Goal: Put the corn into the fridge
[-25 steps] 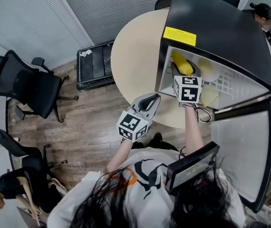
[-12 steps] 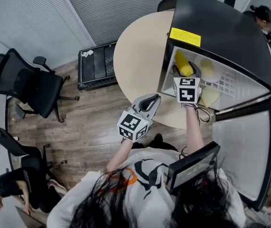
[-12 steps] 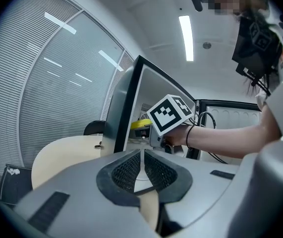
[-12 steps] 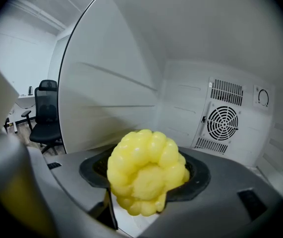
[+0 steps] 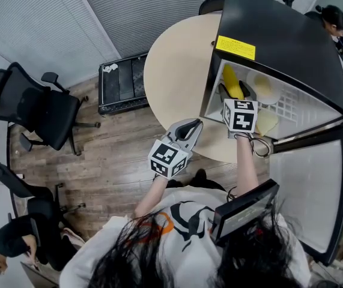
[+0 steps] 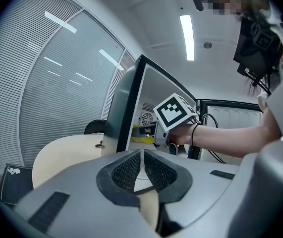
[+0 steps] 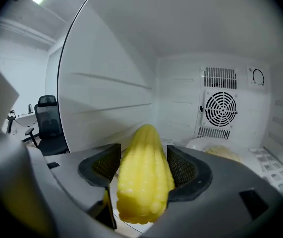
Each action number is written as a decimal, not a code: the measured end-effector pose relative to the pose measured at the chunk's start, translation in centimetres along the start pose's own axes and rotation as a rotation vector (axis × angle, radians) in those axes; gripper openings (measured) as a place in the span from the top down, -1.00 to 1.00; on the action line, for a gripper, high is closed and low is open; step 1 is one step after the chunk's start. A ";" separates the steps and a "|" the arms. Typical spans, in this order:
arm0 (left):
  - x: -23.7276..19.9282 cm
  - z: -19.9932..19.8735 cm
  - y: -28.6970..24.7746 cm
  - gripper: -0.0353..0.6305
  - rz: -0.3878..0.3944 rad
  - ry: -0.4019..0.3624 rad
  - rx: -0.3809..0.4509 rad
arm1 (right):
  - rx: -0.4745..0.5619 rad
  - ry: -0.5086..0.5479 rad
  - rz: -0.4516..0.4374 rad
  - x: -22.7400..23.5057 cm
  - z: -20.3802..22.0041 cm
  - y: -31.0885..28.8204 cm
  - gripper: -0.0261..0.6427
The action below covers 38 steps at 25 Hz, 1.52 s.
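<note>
Task item: the corn (image 5: 232,80) (image 7: 143,182) is inside the fridge (image 5: 279,41), at the left side of the compartment. Its tip points toward the back wall. I cannot tell whether its underside rests on the shelf.
Right side: the right claw (image 5: 234,92) (image 7: 143,163) is reached in through the open front. Its jaws stand wide and have just been opening, with the corn between them.
Contact check: in the right gripper view the corn lies against the right pad, and a thin gap seems to show at the left pad. I read no squeeze on it.
Left side: the left claw (image 5: 189,126) (image 6: 142,162) hangs outside the fridge, over the near edge of the tabletop (image 5: 171,71). Its jaws are drawn together to a narrow slit and I see nothing between them.
Fridge: a black cabinet with a white interior stands on the round pale tabletop. Its door (image 5: 306,185) is swung open at the right of the head view.
Other contents: a white plate (image 5: 271,96) (image 7: 197,144) sits just right of the corn and carries a pale item that I cannot identify.
Back wall: a round fan grille (image 7: 220,109) is visible in the right gripper view.
Surroundings: a black office chair (image 5: 36,110) stands on the wooden floor, well apart from the tabletop.
</note>
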<state>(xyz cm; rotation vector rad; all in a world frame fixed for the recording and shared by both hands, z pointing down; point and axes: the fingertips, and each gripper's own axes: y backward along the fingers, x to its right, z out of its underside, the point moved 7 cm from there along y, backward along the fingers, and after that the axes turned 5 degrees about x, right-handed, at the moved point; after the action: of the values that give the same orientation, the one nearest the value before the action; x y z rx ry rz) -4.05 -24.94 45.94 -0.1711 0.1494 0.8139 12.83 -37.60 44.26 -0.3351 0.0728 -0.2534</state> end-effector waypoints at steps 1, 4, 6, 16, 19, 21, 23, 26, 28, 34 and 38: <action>-0.1 -0.1 0.0 0.84 0.001 0.000 0.001 | 0.002 -0.005 0.000 0.0 -0.1 0.0 0.09; -0.1 -0.2 -0.1 0.84 0.006 0.002 0.000 | 0.009 -0.023 0.001 0.2 -0.3 0.2 0.09; -0.1 -0.2 -0.2 0.84 0.010 0.003 -0.001 | 0.018 -0.044 -0.001 0.4 -0.3 0.5 0.09; 0.3 -0.3 -0.2 0.84 0.037 -0.001 -0.005 | 0.076 -0.126 0.006 0.9 -1.0 2.4 0.09; 0.4 -0.4 0.1 0.84 0.044 -0.002 -0.004 | 0.104 -0.145 0.002 0.6 -1.6 3.3 0.09; 0.5 -0.4 0.1 0.84 0.050 -0.004 -0.002 | 0.120 -0.159 -0.003 0.5 -1.9 3.9 0.09; 0.6 -0.4 0.2 0.84 0.056 -0.005 -0.001 | 0.133 -0.175 -0.012 0.4 -2.0 4.4 0.09; 0.7 -0.3 0.3 0.84 0.066 -0.006 -0.003 | 0.148 -0.207 -0.021 0.0 -1.8 5.2 0.09; 0.7 -0.3 0.4 0.84 0.073 -0.006 -0.004 | 0.154 -0.229 -0.025 -0.2 -1.5 5.7 0.09; 0.8 -0.6 1.4 0.84 0.096 -0.011 -0.003 | 0.190 -0.270 -0.039 -1.9 -0.8 8.3 0.09; 0.8 -0.7 2.1 0.84 0.121 -0.016 -0.001 | 0.215 -0.263 -0.056 -3.7 -0.5 10.3 0.13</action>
<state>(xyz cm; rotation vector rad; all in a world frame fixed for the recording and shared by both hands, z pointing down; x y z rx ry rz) -5.05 -23.10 44.91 -0.1579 0.1454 0.9351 11.61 -27.40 40.40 -0.1548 -0.2224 -0.2683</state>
